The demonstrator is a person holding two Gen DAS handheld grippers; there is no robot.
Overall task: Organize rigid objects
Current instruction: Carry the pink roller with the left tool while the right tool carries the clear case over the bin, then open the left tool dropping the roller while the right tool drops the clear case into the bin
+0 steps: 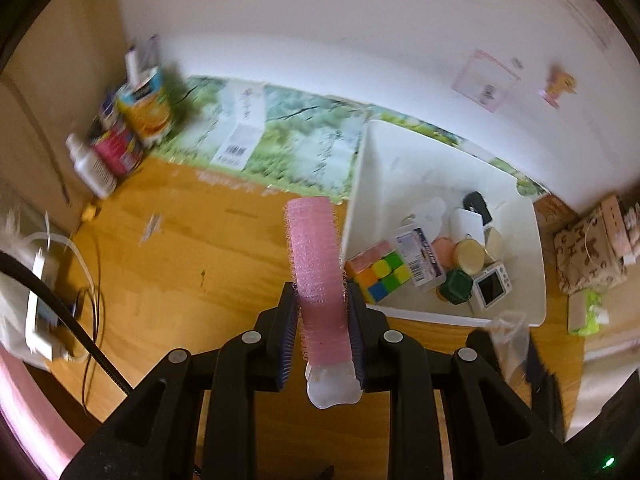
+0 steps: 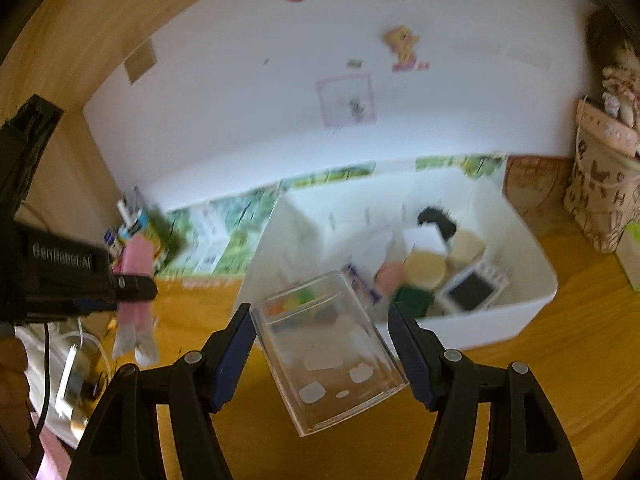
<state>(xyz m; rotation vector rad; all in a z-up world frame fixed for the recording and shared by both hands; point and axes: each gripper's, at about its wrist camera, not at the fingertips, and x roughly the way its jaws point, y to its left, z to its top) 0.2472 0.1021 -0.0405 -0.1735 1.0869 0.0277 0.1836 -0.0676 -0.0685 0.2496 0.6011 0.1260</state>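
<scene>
- Left gripper (image 1: 323,312): jaws clenched on pink roller (image 1: 318,276), blue pads pressing both its sides. Roller sticks forward past the fingertips; clear plastic end piece pokes out behind the pads.
- Same roller in right wrist view (image 2: 135,280), held up off the table (image 2: 560,360) at far left by the left gripper.
- Right gripper (image 2: 322,340): jaws spread wide, released. Clear box (image 2: 328,350) sits tilted between the fingers; whether either pad touches it, cannot tell. Blur is heavy here.
- Clear box only just shows in left wrist view (image 1: 510,340), beside the bin's near edge.
- White bin (image 1: 536,264) on wooden table, to the right of the roller. Also in right view (image 2: 536,292), just behind the clear box.
- In the bin, near corner: colour cube (image 1: 380,276), touching a card pack (image 1: 420,256). Next to those: green jar (image 1: 454,286), tan lid (image 1: 471,256), small screen device (image 1: 493,286), a black item (image 1: 476,202) further back.
- Far left table corner: white bottle (image 1: 91,166) tilted, orange carton (image 1: 146,106), other packs too blurred to name.
- Green printed sheet (image 1: 280,136) lies flat along the wall behind the bin.
- Patterned bag (image 2: 604,196) at right, apart from the bin.
</scene>
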